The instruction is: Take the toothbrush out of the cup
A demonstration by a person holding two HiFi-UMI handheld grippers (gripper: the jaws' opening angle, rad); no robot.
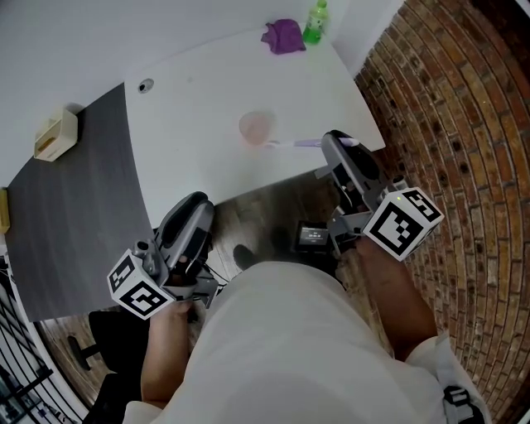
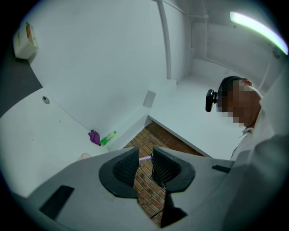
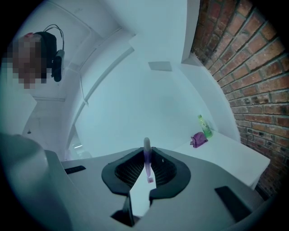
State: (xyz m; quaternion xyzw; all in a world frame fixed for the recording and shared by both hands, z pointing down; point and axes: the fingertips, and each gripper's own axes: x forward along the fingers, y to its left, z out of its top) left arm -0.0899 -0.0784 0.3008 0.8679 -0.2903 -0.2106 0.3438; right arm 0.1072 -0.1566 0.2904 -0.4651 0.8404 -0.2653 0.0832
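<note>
right gripper jaws closed almost together on a lilac toothbrush, which is pinched between the ribbed pads and sticks up past the jaw tips. in the head view the toothbrush runs level from these jaws out to their left, its pale end just beside a pink see-through cup and outside it; whether they touch cannot be told. left gripper jaws a narrow gap apart with nothing between them, held low and well back from the cup, off the near edge of the white table. far beyond both pairs of jaws, at the table's far corner, a purple cloth lies just beside a green bottle. brick floor lies to the right of the right jaws.
</note>
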